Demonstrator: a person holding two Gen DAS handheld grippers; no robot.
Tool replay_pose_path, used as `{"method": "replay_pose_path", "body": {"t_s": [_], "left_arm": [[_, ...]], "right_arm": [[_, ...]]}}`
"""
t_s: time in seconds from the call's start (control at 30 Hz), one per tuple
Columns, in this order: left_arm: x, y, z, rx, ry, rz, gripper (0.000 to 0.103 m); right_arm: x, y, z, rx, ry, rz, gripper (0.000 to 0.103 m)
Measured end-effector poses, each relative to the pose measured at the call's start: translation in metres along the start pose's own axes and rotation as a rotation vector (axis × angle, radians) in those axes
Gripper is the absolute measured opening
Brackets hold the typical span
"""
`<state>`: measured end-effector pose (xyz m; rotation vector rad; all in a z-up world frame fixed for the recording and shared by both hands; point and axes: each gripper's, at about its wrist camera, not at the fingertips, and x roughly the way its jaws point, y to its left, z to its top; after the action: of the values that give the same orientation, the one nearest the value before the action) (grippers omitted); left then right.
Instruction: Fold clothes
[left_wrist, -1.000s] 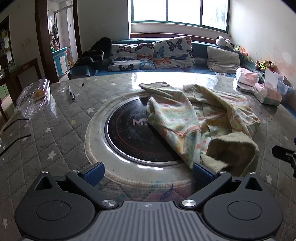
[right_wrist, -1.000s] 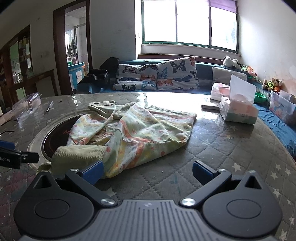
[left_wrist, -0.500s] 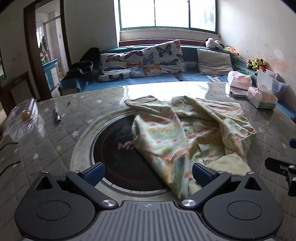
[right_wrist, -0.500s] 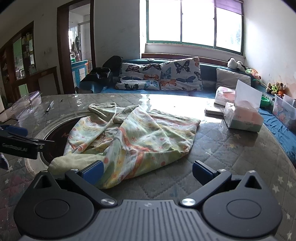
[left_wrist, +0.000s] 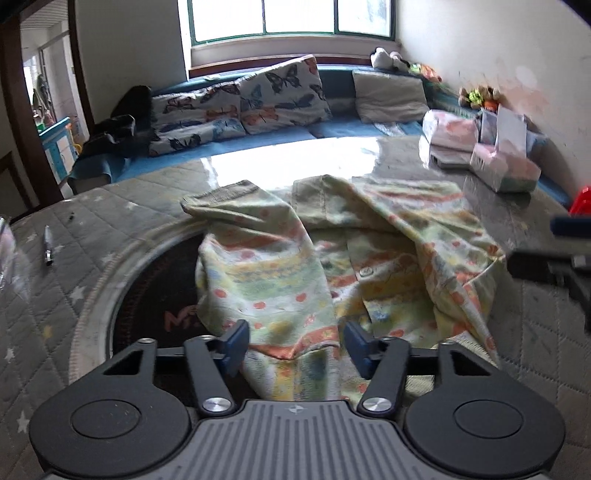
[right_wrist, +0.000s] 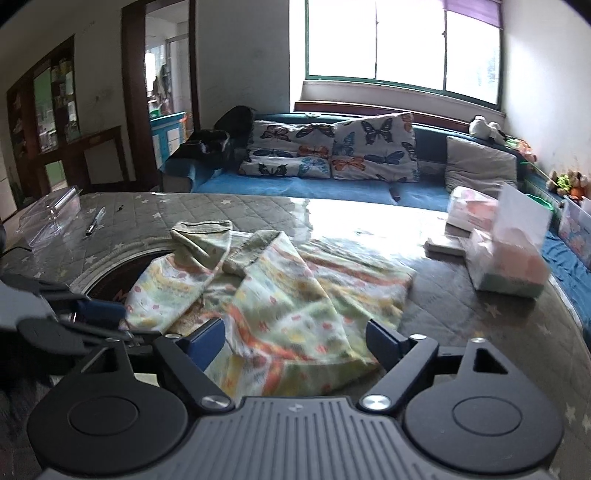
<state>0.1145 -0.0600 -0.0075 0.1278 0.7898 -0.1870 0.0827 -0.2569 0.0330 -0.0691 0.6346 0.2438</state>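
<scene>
At the bottom of the left wrist view, the left gripper (left_wrist: 293, 347) has its jaws apart, straddling the near hem of the patterned garment (left_wrist: 332, 266), a stance that suits pinching that edge. In the right wrist view the right gripper (right_wrist: 295, 343) also has its jaws apart over the near edge of the same cloth (right_wrist: 280, 295); neither yet clamps fabric. The garment lies crumpled and unfolded mid-frame on the quilted table (left_wrist: 55, 295), partly draped over the round black inset (left_wrist: 155, 295). A pen (left_wrist: 48, 245) lies at left. Tissue boxes (right_wrist: 506, 266) stand at right, clear of the work. Butterfly cushions (right_wrist: 332, 151) line the sofa in the upper frame.
</scene>
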Motion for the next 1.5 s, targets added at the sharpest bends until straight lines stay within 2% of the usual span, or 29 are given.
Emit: {"method": "replay_pose_path", "body": {"t_s": [0.17, 0.27, 0.3, 0.33, 0.37, 0.43, 0.53, 0.63, 0.83, 0.97, 1.1, 1.17, 1.23, 1.5], "left_arm": [[0.007, 0.001, -0.005, -0.008, 0.023, -0.034, 0.021], [0.005, 0.003, -0.006, -0.013, 0.016, -0.043, 0.011], [0.004, 0.004, -0.006, -0.019, 0.012, -0.043, 0.009], [0.002, 0.006, -0.006, -0.026, 0.009, -0.044, 0.009], [0.001, 0.008, -0.007, -0.033, 0.005, -0.044, 0.008], [-0.004, 0.013, -0.007, -0.054, -0.007, -0.042, 0.008], [-0.013, 0.023, -0.009, -0.092, -0.022, -0.033, 0.007], [-0.023, 0.033, -0.014, -0.13, -0.035, -0.023, 0.007], [-0.05, 0.051, -0.031, -0.202, -0.053, 0.001, 0.006], [-0.063, 0.059, -0.047, -0.231, -0.037, 0.009, 0.006], [-0.069, 0.063, -0.063, -0.252, -0.008, 0.016, 0.006], [-0.07, 0.065, -0.07, -0.267, 0.007, 0.008, 0.006], [-0.071, 0.067, -0.07, -0.272, 0.01, 0.006, 0.007], [-0.067, 0.072, -0.073, -0.286, 0.025, -0.007, 0.009]], "right_arm": [[0.029, 0.015, 0.013, -0.04, 0.037, 0.04, 0.071], [0.05, 0.024, 0.015, -0.052, 0.075, 0.068, 0.057], [0.056, 0.025, 0.014, -0.052, 0.087, 0.074, 0.049], [0.06, 0.025, 0.012, -0.045, 0.1, 0.077, 0.041], [0.064, 0.025, 0.01, -0.038, 0.113, 0.08, 0.038], [0.072, 0.024, 0.006, -0.023, 0.136, 0.086, 0.026], [0.065, 0.015, -0.002, 0.011, 0.129, 0.083, 0.012], [0.051, 0.005, -0.008, 0.041, 0.106, 0.06, 0.005], [0.009, -0.021, -0.023, 0.108, 0.043, 0.011, 0.001], [-0.013, -0.033, -0.034, 0.112, 0.05, -0.004, 0.001], [-0.017, -0.033, -0.028, 0.081, 0.048, 0.005, 0.007], [-0.013, -0.03, -0.021, 0.063, 0.042, 0.019, 0.015], [-0.006, -0.025, -0.012, 0.04, 0.034, 0.036, 0.033], [0.054, 0.009, 0.037, -0.074, 0.049, 0.113, 0.035]]}}
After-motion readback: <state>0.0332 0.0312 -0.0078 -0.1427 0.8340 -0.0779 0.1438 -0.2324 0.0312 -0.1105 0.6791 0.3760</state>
